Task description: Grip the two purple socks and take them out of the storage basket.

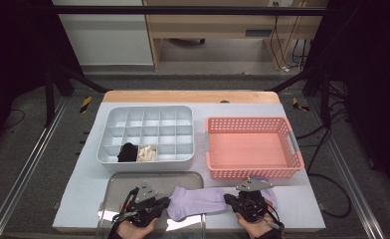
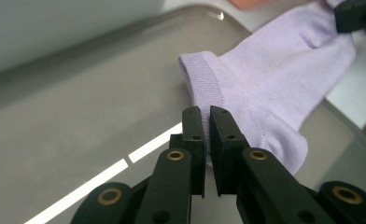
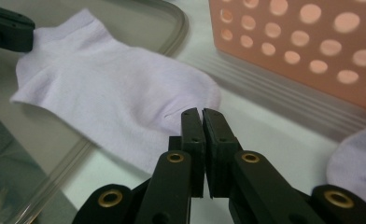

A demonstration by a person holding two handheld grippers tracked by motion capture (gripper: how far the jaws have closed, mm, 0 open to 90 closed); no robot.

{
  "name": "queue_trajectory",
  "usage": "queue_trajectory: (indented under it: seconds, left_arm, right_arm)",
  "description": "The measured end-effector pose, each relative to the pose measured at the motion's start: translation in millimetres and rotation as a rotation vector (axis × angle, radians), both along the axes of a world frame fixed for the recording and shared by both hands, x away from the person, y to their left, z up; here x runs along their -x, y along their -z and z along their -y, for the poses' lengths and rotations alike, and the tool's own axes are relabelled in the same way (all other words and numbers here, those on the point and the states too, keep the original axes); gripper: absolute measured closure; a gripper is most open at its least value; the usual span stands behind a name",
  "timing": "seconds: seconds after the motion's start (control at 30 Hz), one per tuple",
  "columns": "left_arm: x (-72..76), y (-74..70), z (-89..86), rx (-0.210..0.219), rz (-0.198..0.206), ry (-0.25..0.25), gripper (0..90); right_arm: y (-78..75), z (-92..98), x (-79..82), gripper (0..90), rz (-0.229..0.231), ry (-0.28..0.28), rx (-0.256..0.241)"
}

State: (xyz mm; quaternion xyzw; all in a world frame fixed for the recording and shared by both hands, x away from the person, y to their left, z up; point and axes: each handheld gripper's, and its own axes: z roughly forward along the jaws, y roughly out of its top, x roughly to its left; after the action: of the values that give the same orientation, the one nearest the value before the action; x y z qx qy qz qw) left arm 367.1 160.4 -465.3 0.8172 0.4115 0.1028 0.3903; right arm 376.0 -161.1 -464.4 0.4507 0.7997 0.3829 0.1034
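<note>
A lilac sock (image 1: 198, 201) lies flat across the right edge of a metal tray (image 1: 128, 184) and the white table. My left gripper (image 1: 164, 203) is shut on its cuff end over the tray, and lilac fabric shows between the jaws (image 2: 205, 112). My right gripper (image 1: 230, 199) is shut on the toe end, where the cloth puckers at the jaw tips (image 3: 201, 113). The sock (image 2: 274, 70) stretches away toward the other gripper's black jaw in the left gripper view, and likewise in the right gripper view (image 3: 106, 88).
A second lilac sock (image 1: 268, 195) lies on the table behind my right gripper. A pink perforated basket (image 1: 247, 121) stands at the right. A grey compartment organiser (image 1: 148, 124) stands at the left, with a black sock (image 1: 128, 152) and a cream sock (image 1: 146, 153) in its front row.
</note>
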Motion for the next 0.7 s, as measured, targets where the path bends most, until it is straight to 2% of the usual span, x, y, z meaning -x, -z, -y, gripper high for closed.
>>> queue_trajectory:
  seconds: [0.03, 0.07, 0.1, 0.13, 0.2, 0.23, 0.33, 0.37, 0.4, 0.43, 0.53, 0.57, 0.7]
  left_arm:
    - [1.6, 3.8, 1.0, -0.018, -0.008, 0.011, 84.5]
    - [1.6, 3.8, 1.0, -0.018, -0.008, 0.011, 84.3]
    - [1.7, 6.1, 3.4, -0.023, -0.005, 0.011, 84.1]
    - [1.7, 7.6, 6.0, -0.048, 0.005, 0.01, 83.9]
    - [1.9, 7.9, 6.9, -0.054, 0.014, 0.008, 83.4]
    - [1.8, 7.7, 7.0, -0.059, 0.029, 0.001, 81.2]
    - [1.1, 6.0, 5.0, -0.049, 0.047, -0.013, 76.7]
    - [0.8, 4.4, 3.1, -0.032, 0.053, -0.019, 71.4]
    - [0.7, 3.1, 1.8, -0.019, 0.06, -0.021, 71.4]
    - [0.5, -0.7, -1.4, -0.007, 0.083, -0.032, 65.3]
    - [-0.4, -4.0, -4.8, 0.014, 0.099, -0.045, 59.6]
    - [-1.1, -5.4, -6.8, 0.017, 0.105, -0.051, 59.6]
    - [-5.8, -8.7, -17.4, 0.025, 0.122, -0.095, 51.4]
  right_arm:
    - [1.5, -0.4, 0.7, 88.2, -0.007, -0.003, 0.007]
    - [1.5, -0.4, 0.7, 88.2, -0.007, -0.003, 0.007]
    - [5.6, -2.8, 0.3, 88.0, -0.023, -0.003, 0.029]
    - [6.8, -3.5, -0.3, 87.8, -0.024, -0.004, 0.035]
    - [8.0, -4.2, -0.7, 87.2, -0.025, -0.006, 0.039]
    - [7.8, -4.7, -1.0, 83.6, -0.02, -0.01, 0.036]
    - [5.3, -3.1, -1.3, 80.5, -0.006, -0.01, 0.019]
    - [-1.1, 2.2, -1.5, 75.9, 0.023, 0.014, -0.005]
    - [-1.1, 2.2, -1.5, 75.9, 0.023, 0.014, -0.005]
    - [-8.6, 11.7, -2.0, 73.9, 0.06, 0.05, -0.024]
    - [-17.5, 28.7, -3.4, 74.3, 0.103, 0.104, -0.052]
    - [-17.5, 28.7, -3.4, 74.3, 0.103, 0.104, -0.052]
    - [-22.0, 56.9, -5.5, 78.1, 0.13, 0.195, -0.029]
